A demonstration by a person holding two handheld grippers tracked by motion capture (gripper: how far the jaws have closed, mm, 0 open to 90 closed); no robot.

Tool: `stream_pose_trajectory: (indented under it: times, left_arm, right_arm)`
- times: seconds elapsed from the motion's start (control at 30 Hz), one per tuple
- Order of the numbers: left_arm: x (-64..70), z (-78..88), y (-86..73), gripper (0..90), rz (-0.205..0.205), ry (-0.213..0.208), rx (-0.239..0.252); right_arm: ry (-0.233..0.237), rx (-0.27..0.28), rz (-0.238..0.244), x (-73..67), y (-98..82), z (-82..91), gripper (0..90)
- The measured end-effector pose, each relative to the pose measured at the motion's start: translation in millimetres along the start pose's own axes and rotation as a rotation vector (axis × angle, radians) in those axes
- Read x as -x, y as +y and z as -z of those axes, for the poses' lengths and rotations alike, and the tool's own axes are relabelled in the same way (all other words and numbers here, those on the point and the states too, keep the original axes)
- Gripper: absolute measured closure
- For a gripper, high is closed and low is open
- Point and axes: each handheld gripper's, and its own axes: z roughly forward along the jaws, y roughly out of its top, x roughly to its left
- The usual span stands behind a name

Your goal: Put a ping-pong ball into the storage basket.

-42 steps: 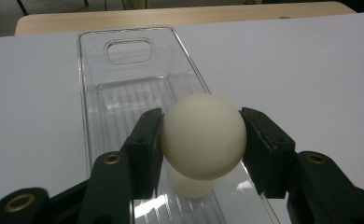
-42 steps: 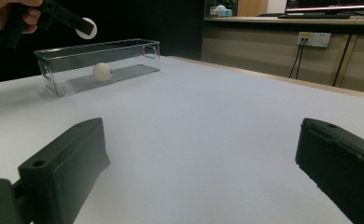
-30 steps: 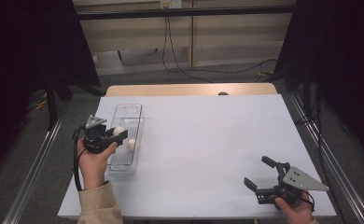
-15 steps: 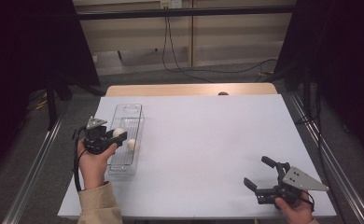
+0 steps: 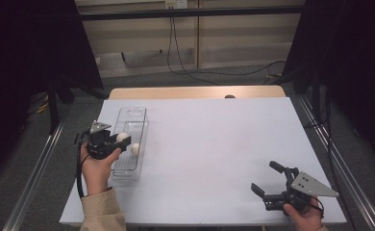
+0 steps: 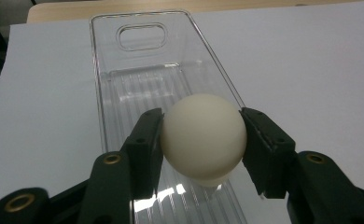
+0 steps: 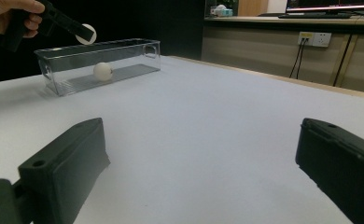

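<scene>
Left gripper (image 6: 201, 140): clamped on a white ball (image 6: 203, 135), one jaw pressed to each side; held above the clear bin (image 6: 124, 60), which lies straight beneath and ahead of it
Second ball (image 5: 135, 148): on the bin's floor, just beside the left gripper's tips
Right gripper (image 5: 268, 182): jaws spread wide with nothing between them; low over the white bench (image 5: 214, 144); bin well apart, far ahead of it

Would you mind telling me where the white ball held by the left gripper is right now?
The held ball sits between the left gripper's fingers, above the clear tray at the table's left side.
</scene>
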Motion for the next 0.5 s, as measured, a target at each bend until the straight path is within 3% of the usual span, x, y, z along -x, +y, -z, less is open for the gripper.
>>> stream_pose_trajectory:
  times: [0.5]
  left_arm:
    - [1.2,-0.7,0.4,46.7,-0.005,0.001,0.0]
  right_arm:
    - [0.001,0.001,0.001,0.2,0.0,0.1,1.5]
